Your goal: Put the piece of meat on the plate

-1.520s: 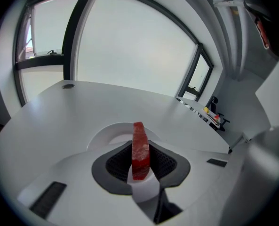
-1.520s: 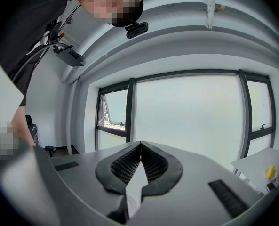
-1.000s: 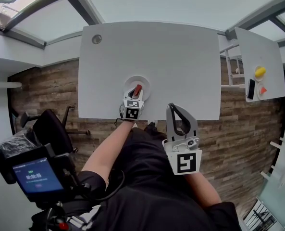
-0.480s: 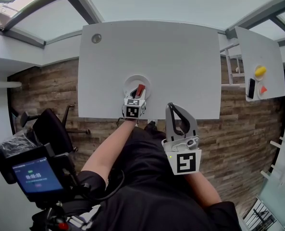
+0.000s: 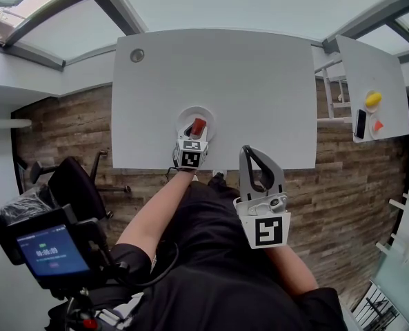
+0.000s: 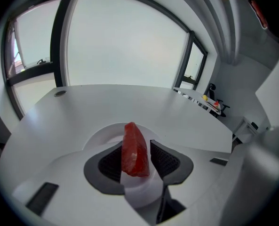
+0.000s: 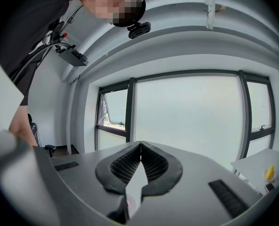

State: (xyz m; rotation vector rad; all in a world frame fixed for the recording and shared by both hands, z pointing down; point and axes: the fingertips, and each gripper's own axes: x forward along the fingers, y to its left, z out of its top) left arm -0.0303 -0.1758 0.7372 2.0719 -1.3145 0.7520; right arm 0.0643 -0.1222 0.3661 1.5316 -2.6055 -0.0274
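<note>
Head view: white desk, plate near its front edge. Left claw reaches over the plate from the near side, angled down. Red meat sits at its tips, inside the plate outline. Right claw is off the desk's front edge, over the person's lap, well apart from the plate. Second desk far right carries a yellow item and some small bits I can't make out. Wood floor, office chair at left.

Left gripper view: left claw is partly open, and its jaws have just been opening. Meat stands upright between the pads. It is against the left pad, with a thin gap to the right pad, so no squeeze on it. Plate is right behind and under the meat. Meat's lower end is down at plate level, but can't confirm contact. Desk runs on beyond it, with a round grommet at the far left corner. The second desk is visible far right.

Right gripper view: right claw is fully closed, pads tip to tip, nothing in it. It points level at a big window. Neither plate nor meat appears in this view.
</note>
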